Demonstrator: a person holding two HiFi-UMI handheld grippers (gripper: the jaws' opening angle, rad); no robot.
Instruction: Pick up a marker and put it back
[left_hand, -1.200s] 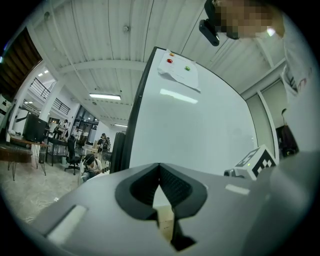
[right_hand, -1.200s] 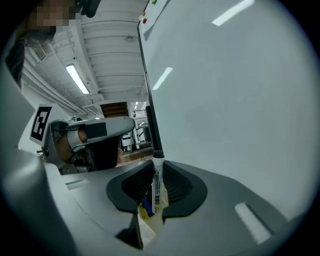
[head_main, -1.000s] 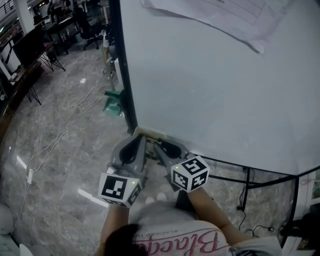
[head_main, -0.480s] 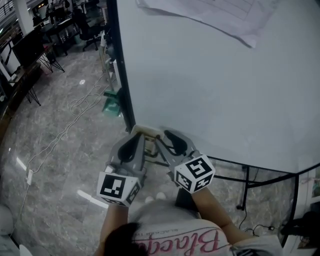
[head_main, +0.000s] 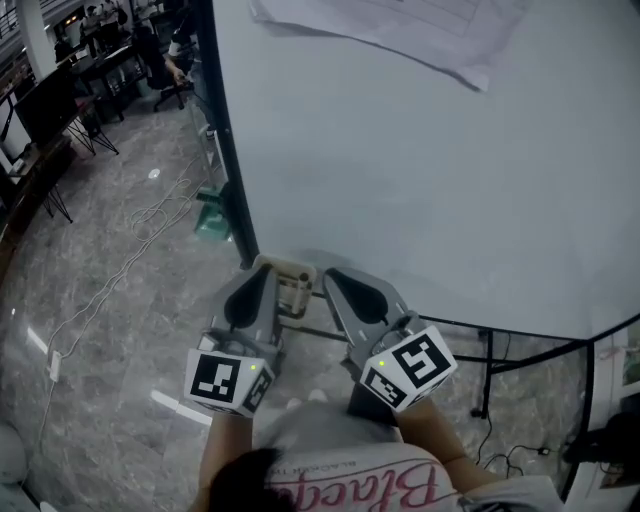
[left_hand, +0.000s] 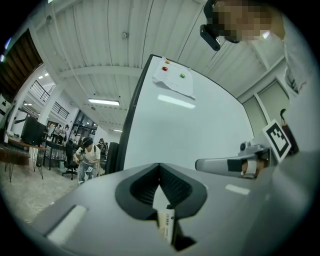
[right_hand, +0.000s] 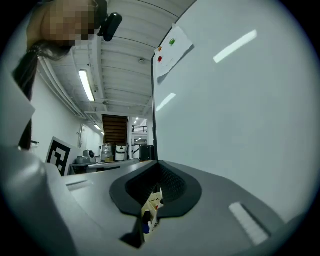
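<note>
You hold both tools low in front of a large whiteboard (head_main: 420, 170) with a dark frame. Their noses are aimed at a small beige holder (head_main: 290, 282) at the board's lower left corner. The left tongs (head_main: 260, 274) sit just left of that holder and the right tongs (head_main: 336, 278) just right of it, side by side, each with its black-and-white cube toward your body. In the left gripper view your left tongs (left_hand: 159, 169) are drawn together, black pads meeting at the tip. Only a thin slit is left below them, where a small white printed strip (left_hand: 165, 223) shows; you cannot tell what it is. In the right gripper view your right tongs (right_hand: 159, 166) are closed the same way, with a white-and-blue scrap (right_hand: 150, 210) in the slit, equally unclear. The marker cannot be picked out in any view. A white paper sheet (left_hand: 172, 80) hangs near the board's top under a red and a green magnet. A white cable (head_main: 120, 280) lies on the grey marbled floor (head_main: 100, 340).
</note>
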